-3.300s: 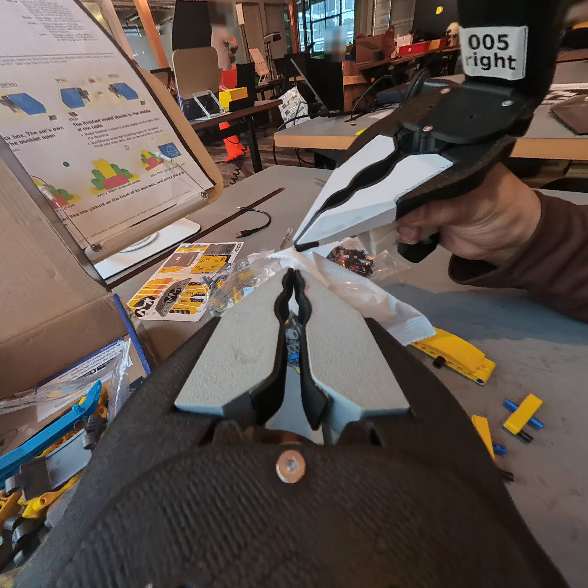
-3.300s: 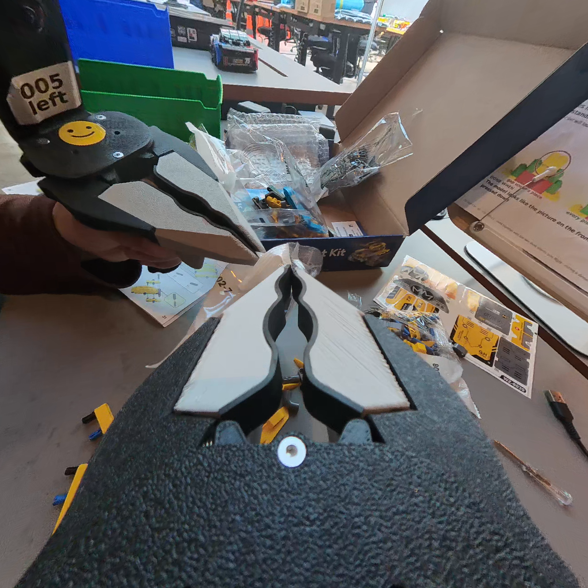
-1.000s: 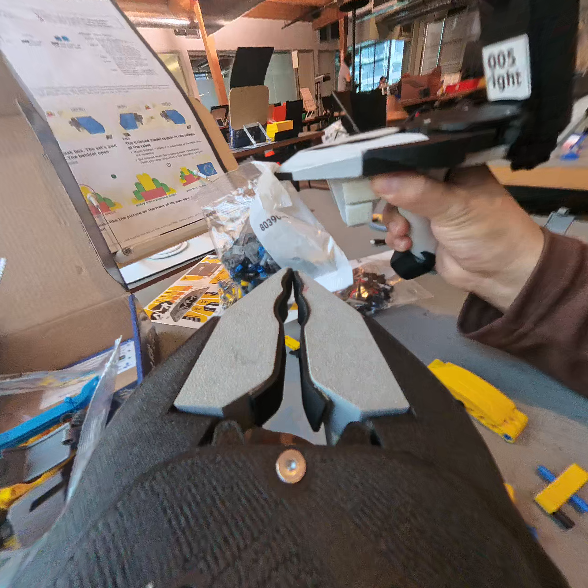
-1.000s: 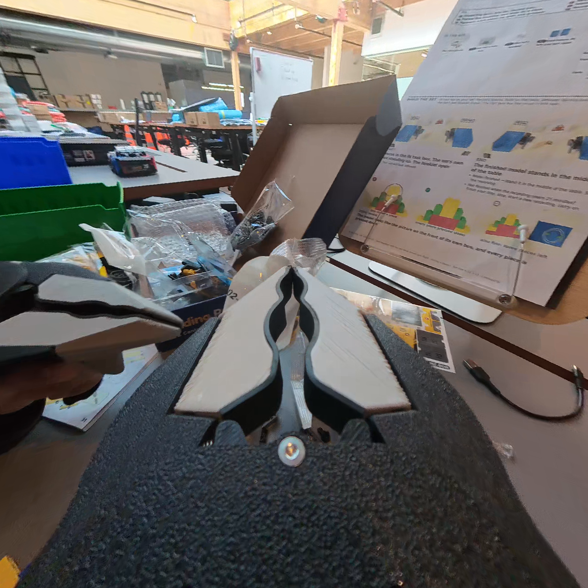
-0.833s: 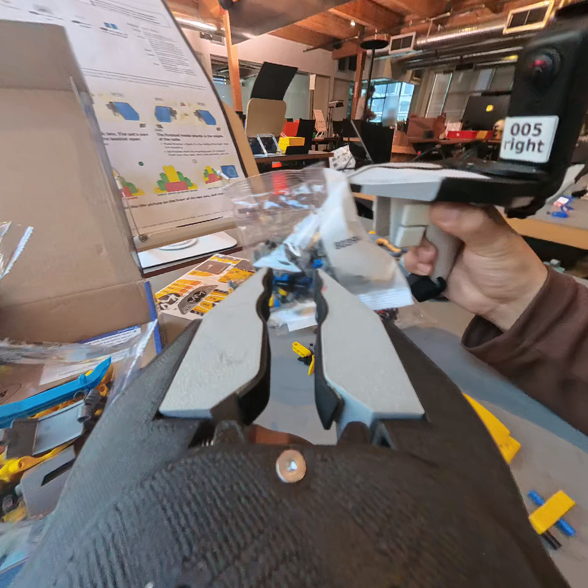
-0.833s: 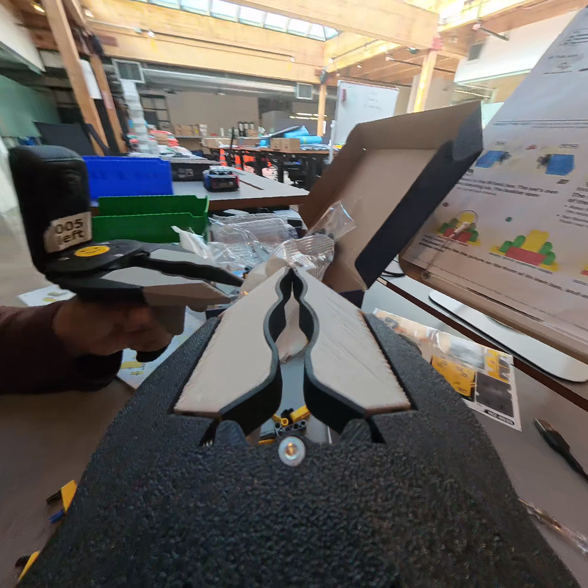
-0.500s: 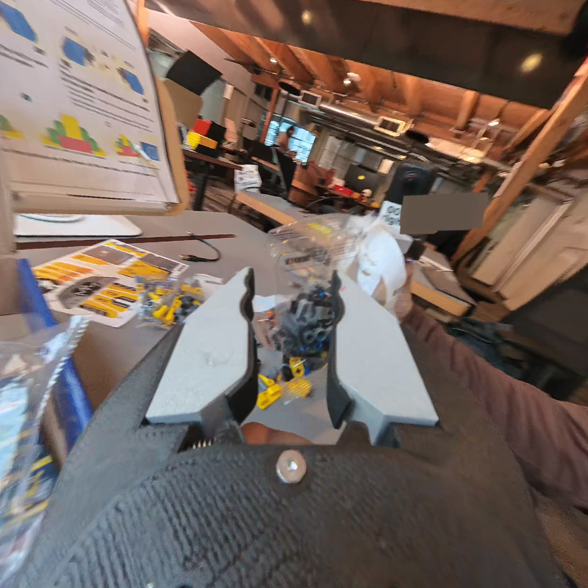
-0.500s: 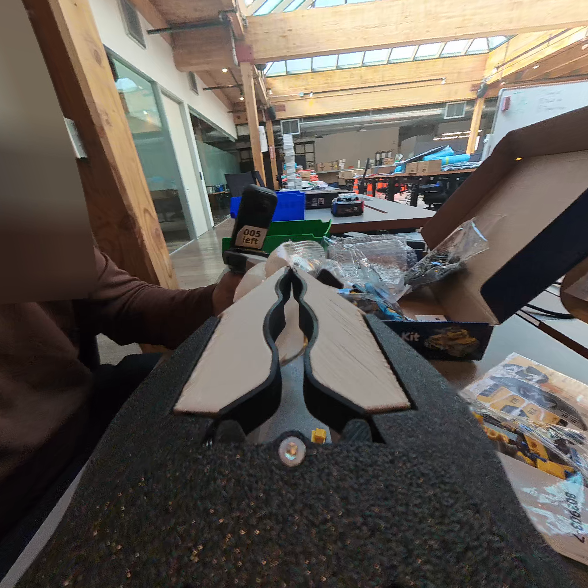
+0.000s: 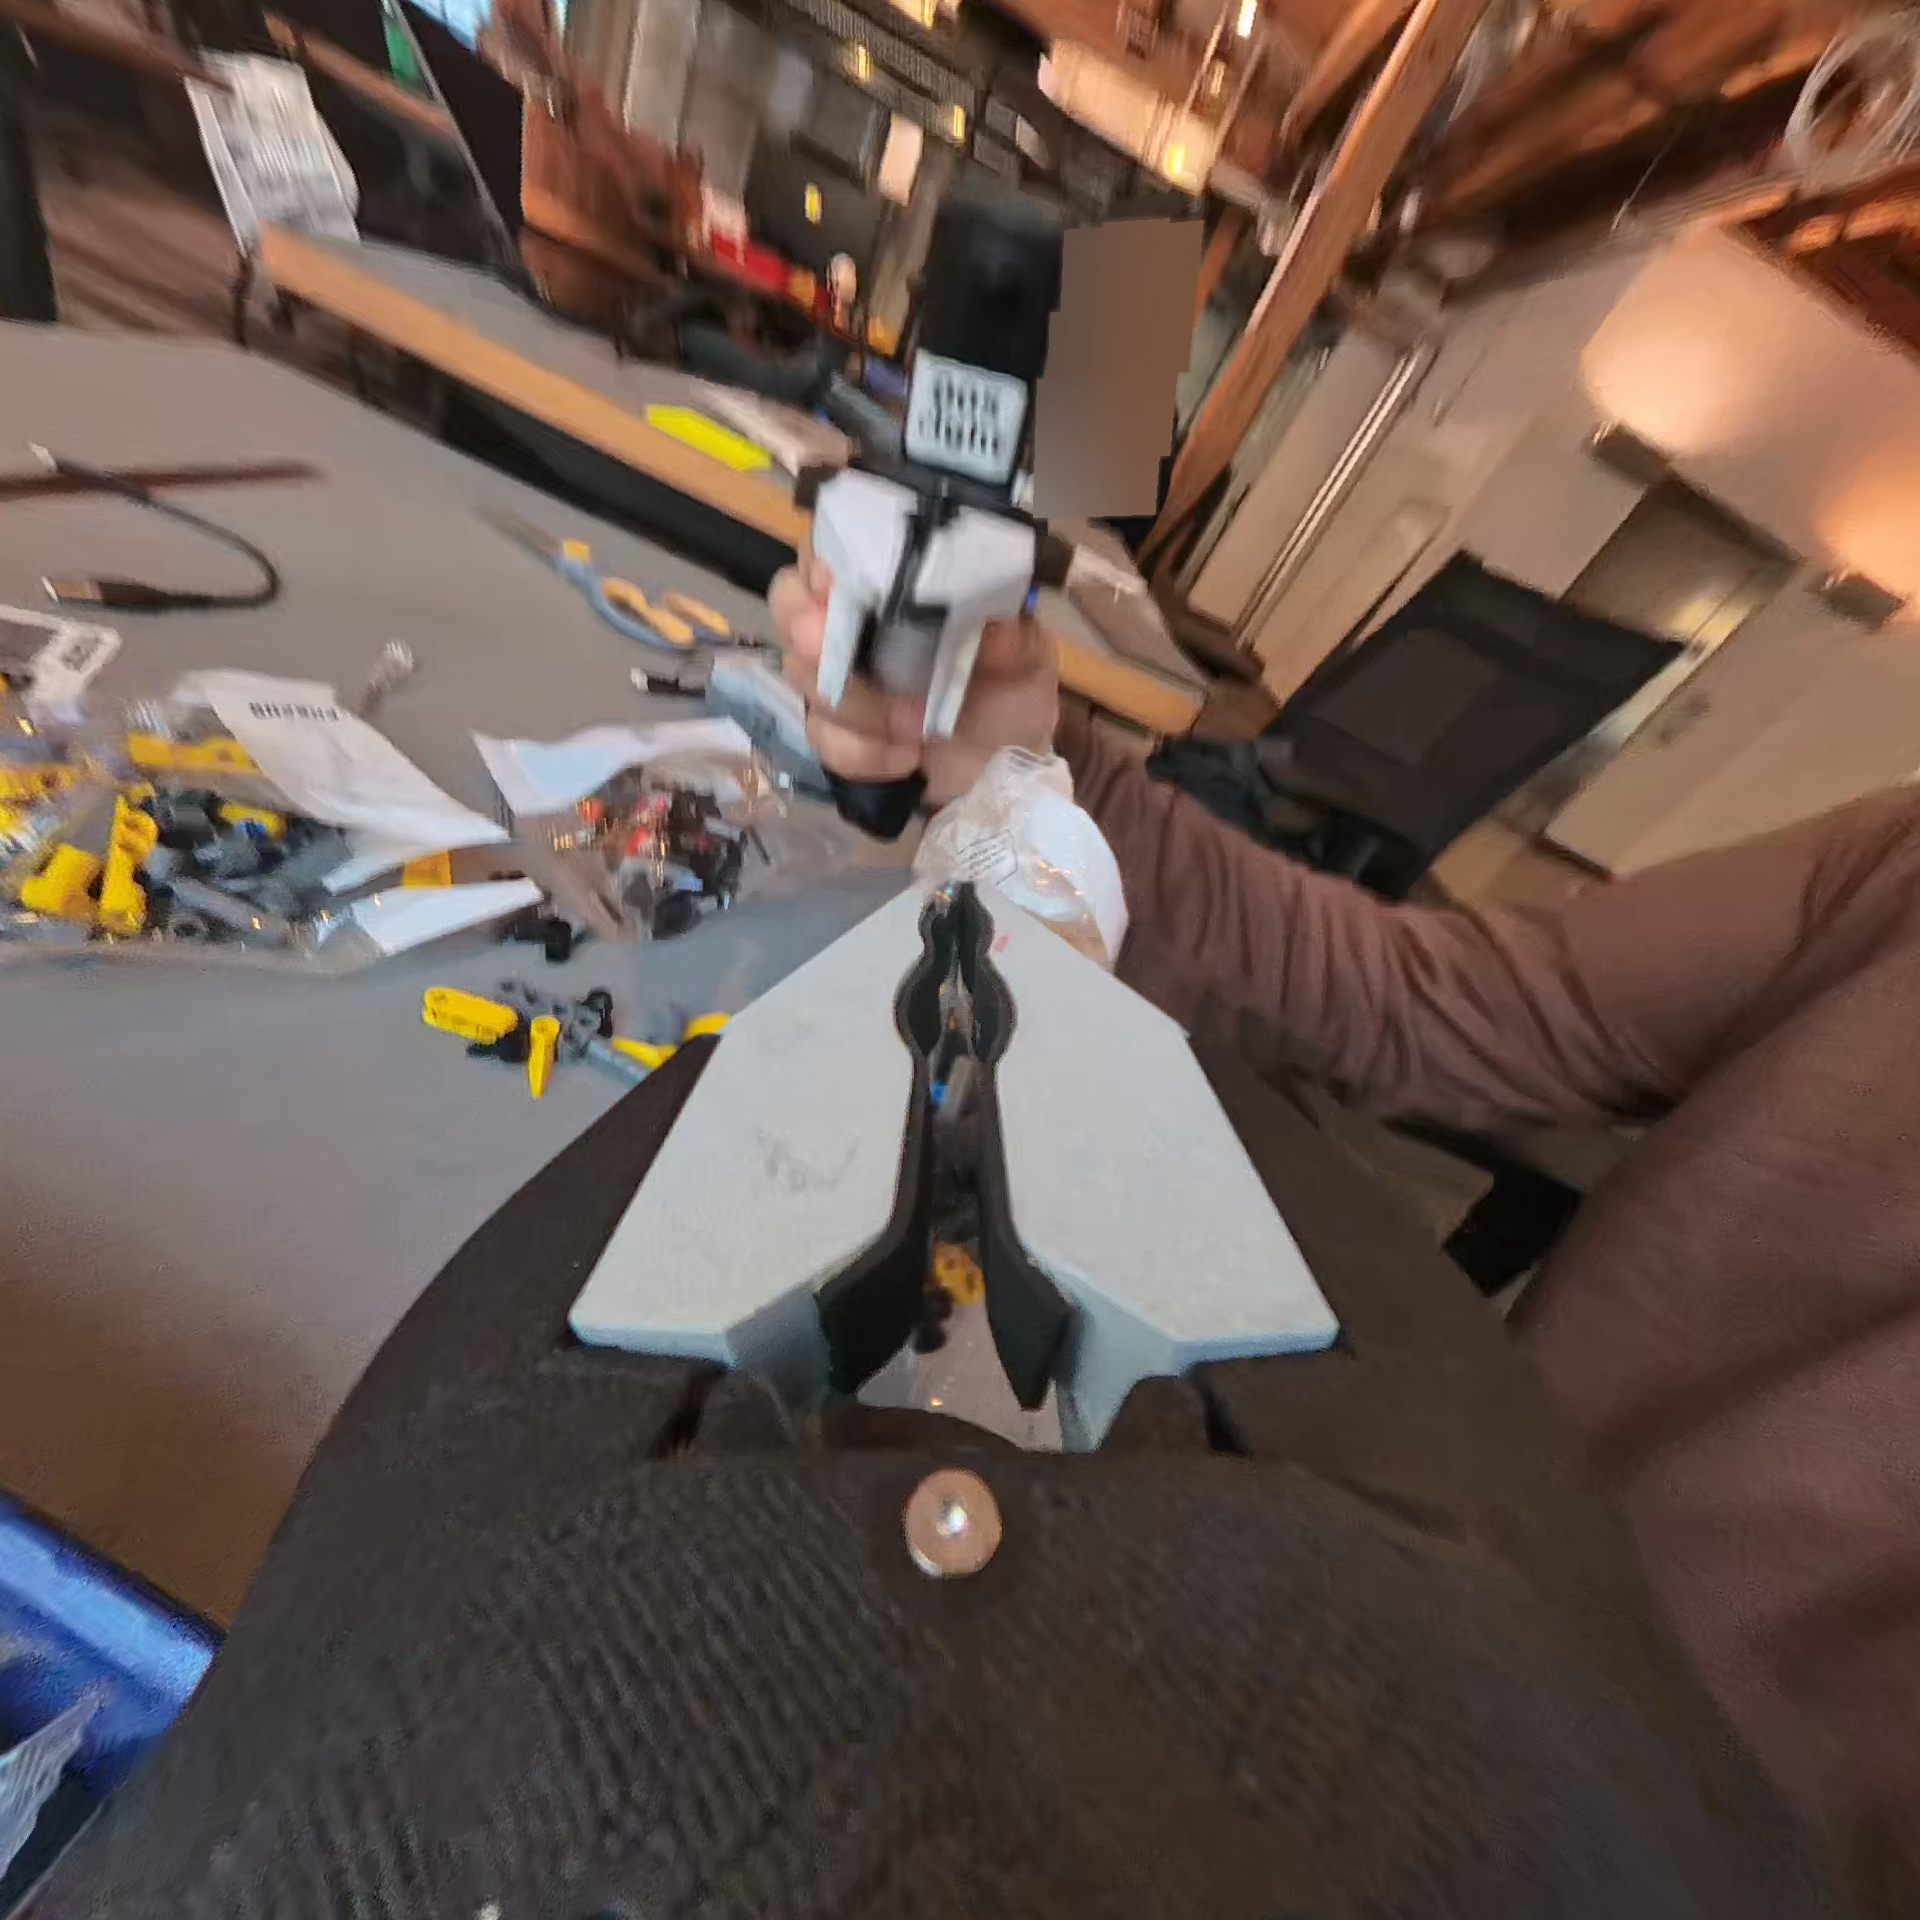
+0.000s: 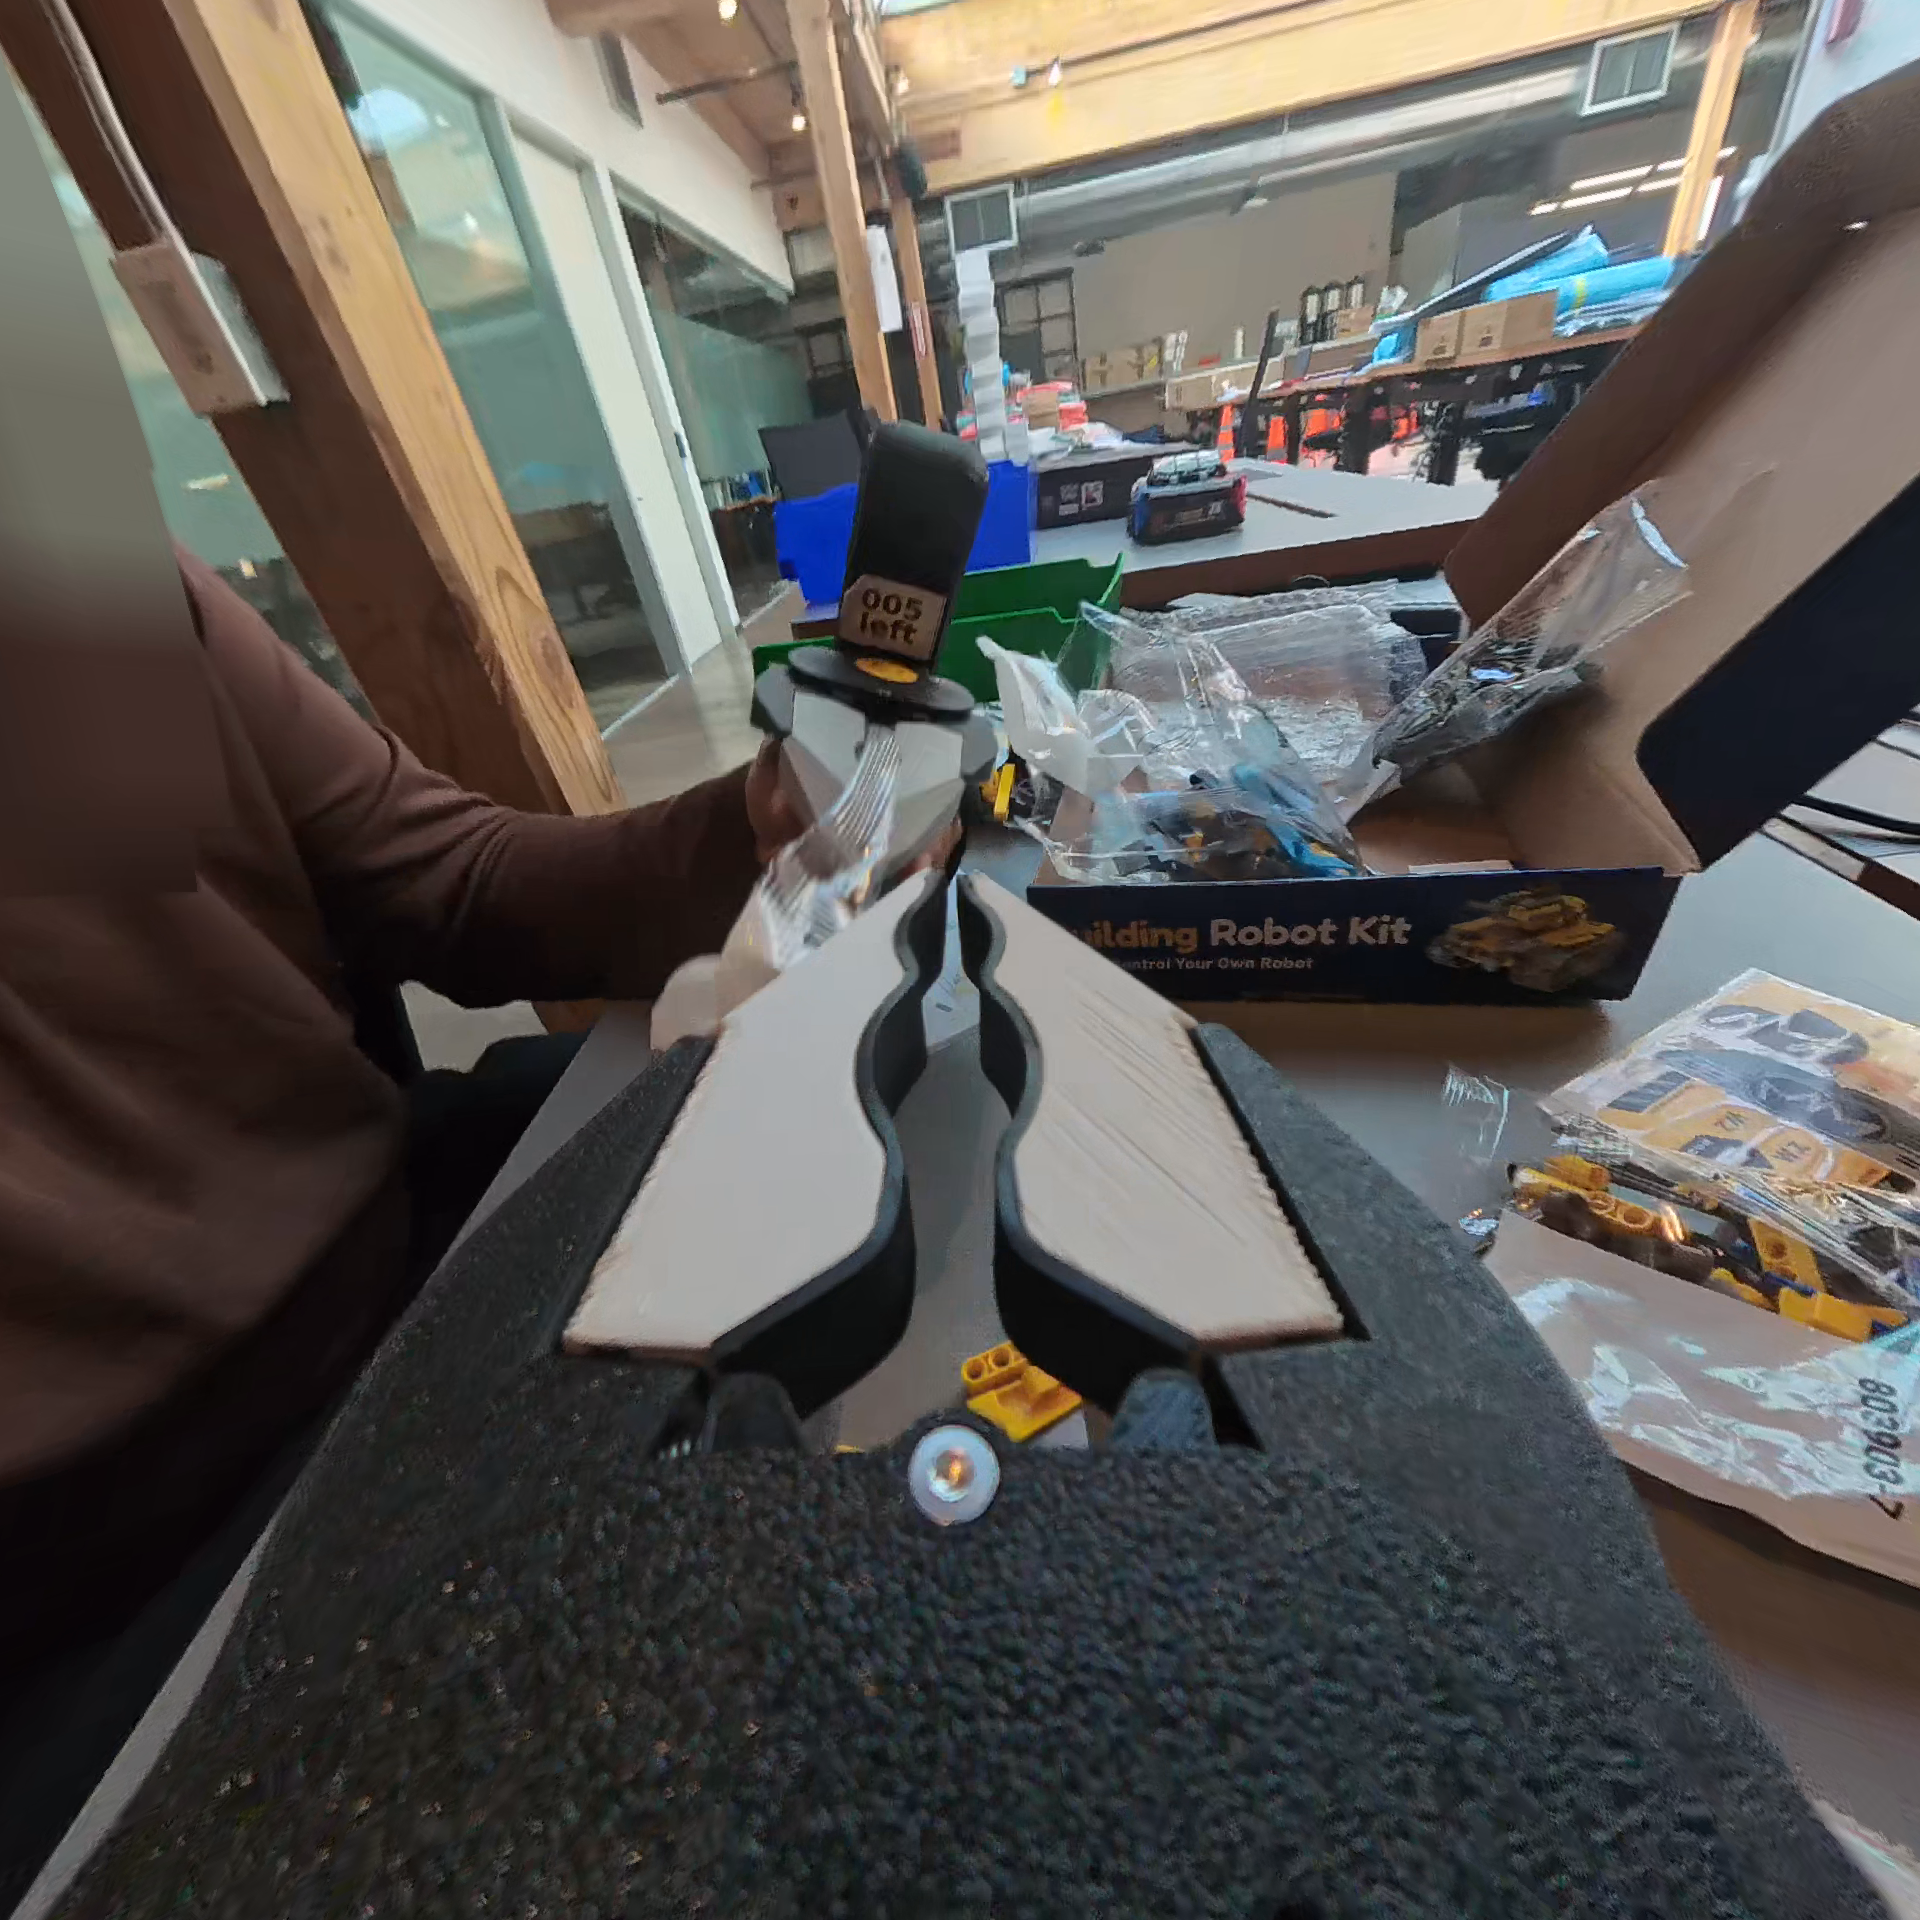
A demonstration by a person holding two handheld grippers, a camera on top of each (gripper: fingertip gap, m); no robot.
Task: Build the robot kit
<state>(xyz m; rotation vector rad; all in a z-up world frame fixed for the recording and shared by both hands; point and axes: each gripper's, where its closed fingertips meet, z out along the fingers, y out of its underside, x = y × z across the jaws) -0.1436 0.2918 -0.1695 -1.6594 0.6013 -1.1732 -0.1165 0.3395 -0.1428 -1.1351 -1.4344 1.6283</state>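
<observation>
My left gripper [image 9: 957,902] is shut on a clear plastic bag [image 9: 1023,847] of small grey, blue and yellow parts; the bag bulges past the tips and hangs under the fingers. In the right wrist view the left gripper [image 10: 873,821] faces me and holds that bag [image 10: 821,883], which trails down beside my left finger. My right gripper [image 10: 953,881] stands just right of the bag with a narrow gap between its tips and nothing in it. It also shows in the left wrist view [image 9: 909,644], blurred, in a person's hand.
Loose yellow and grey parts [image 9: 520,1023] and opened bags [image 9: 312,800] lie on the grey table [image 9: 208,1143]. An open cardboard kit box [image 10: 1351,935] holds more bags. A sticker sheet [image 10: 1766,1101] and a parts bag [image 10: 1714,1247] lie right. A cable [image 9: 156,592] lies far left. The grippers' ends are close to 7 cm from one another.
Both grippers swung round toward the person. The left gripper opened, then closed on the bag. The right gripper's tips parted and the bag is no longer between them.
</observation>
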